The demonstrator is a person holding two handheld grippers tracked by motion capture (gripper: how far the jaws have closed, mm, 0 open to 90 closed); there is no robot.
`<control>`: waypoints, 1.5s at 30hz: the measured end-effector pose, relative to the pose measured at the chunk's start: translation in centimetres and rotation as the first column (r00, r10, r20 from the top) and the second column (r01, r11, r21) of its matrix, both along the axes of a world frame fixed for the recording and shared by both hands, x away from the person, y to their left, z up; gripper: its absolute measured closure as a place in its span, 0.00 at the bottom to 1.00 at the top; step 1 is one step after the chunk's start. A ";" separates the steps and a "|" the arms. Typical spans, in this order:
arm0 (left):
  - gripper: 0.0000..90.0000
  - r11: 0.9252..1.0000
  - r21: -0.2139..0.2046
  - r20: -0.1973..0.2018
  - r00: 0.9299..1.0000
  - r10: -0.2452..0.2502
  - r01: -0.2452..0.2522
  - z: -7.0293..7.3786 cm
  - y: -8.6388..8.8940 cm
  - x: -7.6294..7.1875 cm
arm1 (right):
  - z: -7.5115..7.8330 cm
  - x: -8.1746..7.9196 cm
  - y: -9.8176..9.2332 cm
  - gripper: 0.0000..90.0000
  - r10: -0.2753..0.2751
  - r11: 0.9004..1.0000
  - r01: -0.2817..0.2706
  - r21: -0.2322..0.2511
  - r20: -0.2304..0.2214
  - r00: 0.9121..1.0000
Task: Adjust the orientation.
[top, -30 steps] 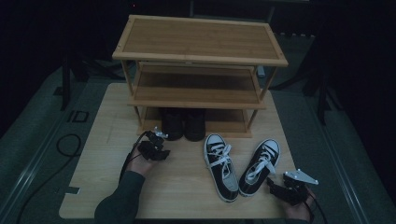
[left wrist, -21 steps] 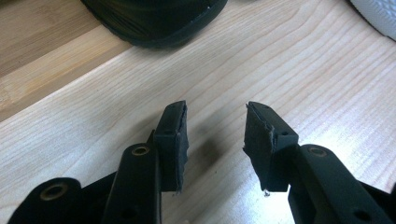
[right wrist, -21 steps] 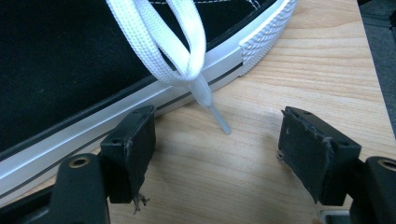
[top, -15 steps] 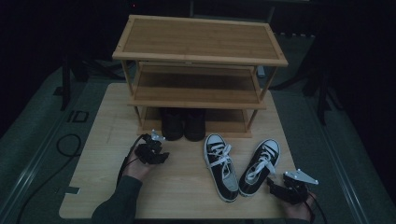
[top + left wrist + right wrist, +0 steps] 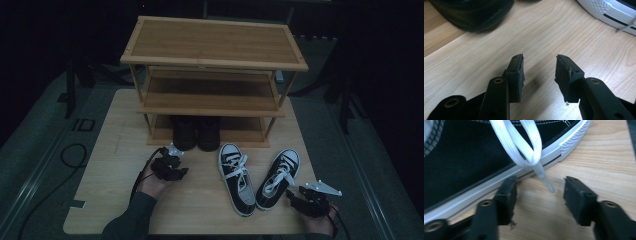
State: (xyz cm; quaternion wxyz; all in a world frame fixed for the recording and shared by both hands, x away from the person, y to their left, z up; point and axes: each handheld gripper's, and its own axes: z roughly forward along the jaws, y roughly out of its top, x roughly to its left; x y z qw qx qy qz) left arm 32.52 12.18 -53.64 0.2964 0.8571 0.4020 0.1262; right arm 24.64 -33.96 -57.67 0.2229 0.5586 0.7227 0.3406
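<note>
Two black sneakers with white laces lie on the wooden table [image 5: 100,200], the left sneaker [image 5: 236,180] and the right sneaker [image 5: 276,178]. My right gripper [image 5: 296,199] sits at the right sneaker's heel side. In the right gripper view its jaws [image 5: 540,187] have just been closing, and a white lace tip [image 5: 548,185] lies between them untouched, beside the sneaker's sole [image 5: 499,182]. My left gripper [image 5: 172,167] rests open on bare wood in front of a pair of black boots [image 5: 196,134]. Nothing lies between its jaws [image 5: 539,65].
A three-tier wooden shoe rack [image 5: 212,65] stands at the back of the table, with the boots on its bottom shelf. A boot toe [image 5: 474,12] and a white sneaker toe cap [image 5: 609,11] lie just beyond my left gripper. Dark floor and a cable [image 5: 70,155] surround the table.
My left gripper has drifted slightly toward the near edge and to the right. The right hand has stayed where it was beside the right sneaker.
</note>
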 end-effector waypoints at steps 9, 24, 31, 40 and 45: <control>0.65 1.000 0.007 0.002 1.000 -0.027 0.027 -0.2 -1.0 -0.4 | 1.1 0.4 -0.7 0.81 -0.017 1.000 0.017 -0.005 0.000 1.000; 0.65 0.999 0.005 0.007 0.999 -0.035 0.035 -0.4 -1.5 -0.6 | 1.4 3.5 -2.4 1.00 -0.094 0.995 0.092 -0.049 -0.037 0.995; 0.65 0.999 0.005 0.007 0.999 -0.044 0.044 -0.5 -1.8 -0.7 | 1.1 4.4 -2.6 1.00 -0.098 0.994 0.095 -0.059 -0.051 0.994; 0.65 0.999 0.008 0.002 0.999 -0.051 0.051 -0.6 -2.0 -0.7 | 0.9 5.7 -2.4 0.99 -0.075 0.996 0.072 -0.055 -0.061 0.995; 0.65 0.999 0.013 -0.005 0.999 -0.051 0.051 -0.8 -2.0 -0.6 | 1.0 6.4 -2.0 1.00 -0.068 0.996 0.063 -0.070 -0.066 0.996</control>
